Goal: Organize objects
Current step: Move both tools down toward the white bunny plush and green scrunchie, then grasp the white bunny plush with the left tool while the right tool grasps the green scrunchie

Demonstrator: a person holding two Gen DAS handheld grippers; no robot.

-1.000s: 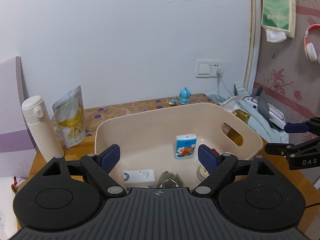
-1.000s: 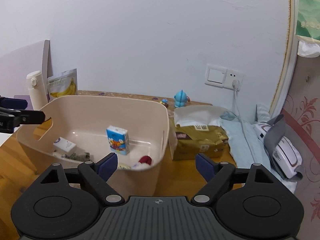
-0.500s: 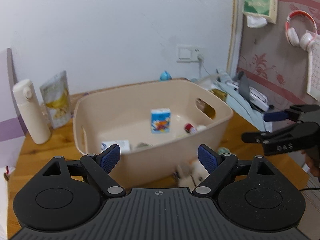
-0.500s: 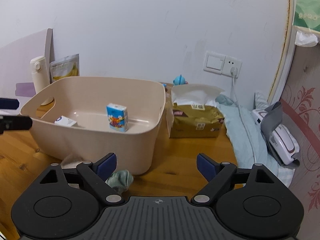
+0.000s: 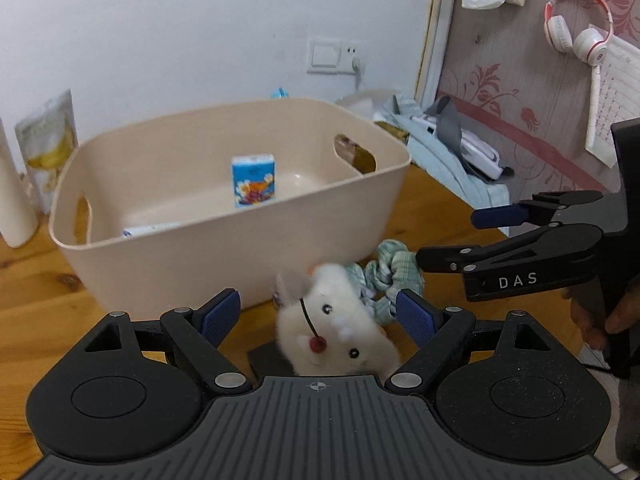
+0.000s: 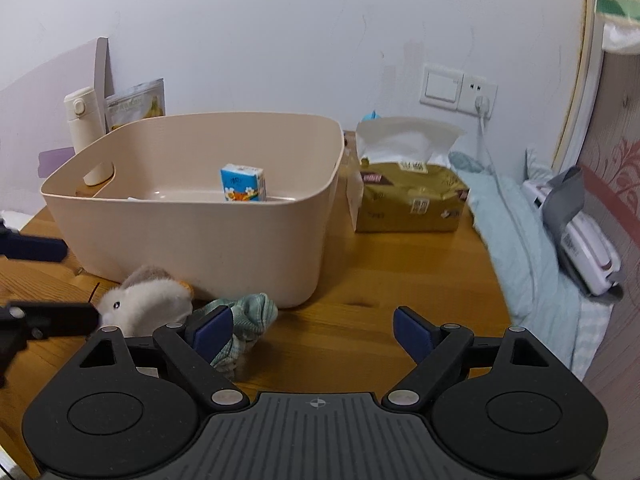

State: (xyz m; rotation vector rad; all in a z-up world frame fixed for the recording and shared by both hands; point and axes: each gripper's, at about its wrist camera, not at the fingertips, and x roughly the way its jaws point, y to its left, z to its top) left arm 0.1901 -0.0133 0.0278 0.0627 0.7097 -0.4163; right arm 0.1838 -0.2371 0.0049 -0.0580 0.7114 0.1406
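A beige plastic bin (image 5: 248, 240) stands on the wooden table, also in the right wrist view (image 6: 208, 236). Inside it a blue tissue pack (image 5: 253, 181) stands upright and a white box (image 5: 150, 230) lies flat. In front of the bin lie a white plush toy (image 5: 340, 328) and a green checked scrunchie (image 5: 386, 276). My left gripper (image 5: 318, 318) is open, its fingers on either side of the plush. My right gripper (image 6: 312, 330) is open and empty; its left finger is just in front of the scrunchie (image 6: 244, 320), with the plush (image 6: 146, 300) to the left.
A white bottle (image 6: 86, 132) and a banana snack bag (image 6: 138, 104) stand behind the bin on the left. A gold tissue pack (image 6: 410, 196), light blue cloth (image 6: 520, 252) and a white and grey device (image 6: 580, 240) lie to the right. Headphones (image 5: 576, 24) hang on the wall.
Both grippers pulled back from above the bin and dropped low in front of it. The plush toy and scrunchie came into view, and the plush now sits between the left fingers.
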